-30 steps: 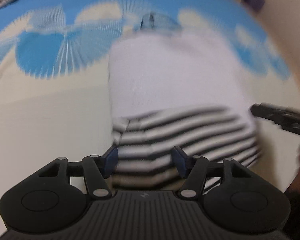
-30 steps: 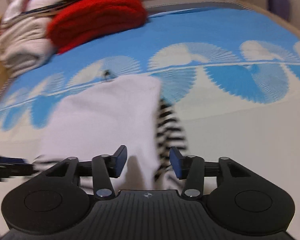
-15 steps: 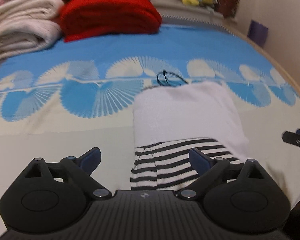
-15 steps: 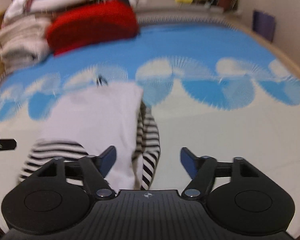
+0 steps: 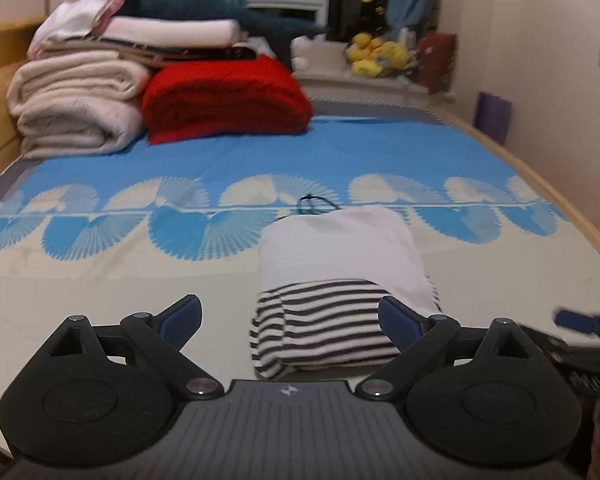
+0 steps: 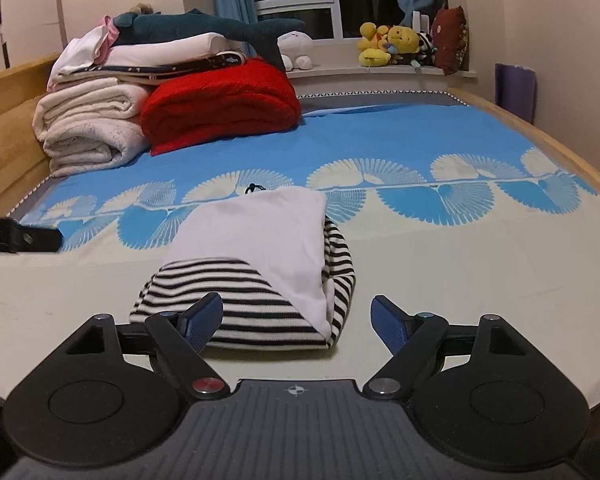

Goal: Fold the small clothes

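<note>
Both tools (image 5: 290,316) (image 6: 298,318) gape, empty, before a soft folded striped-and-white garment (image 6: 260,264).

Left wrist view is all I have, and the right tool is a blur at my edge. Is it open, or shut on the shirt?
Observer: The right tool is open, with nothing between its fingers.
Operator: Where is it relative to the folded shirt?
Observer: Its left finger overlaps the striped near edge of the folded shirt; the right finger is over bare sheet.
Operator: Anything sticking out on the shirt's right side?
Observer: Yes, a striped layer shows all along the white panel's right edge.
</note>
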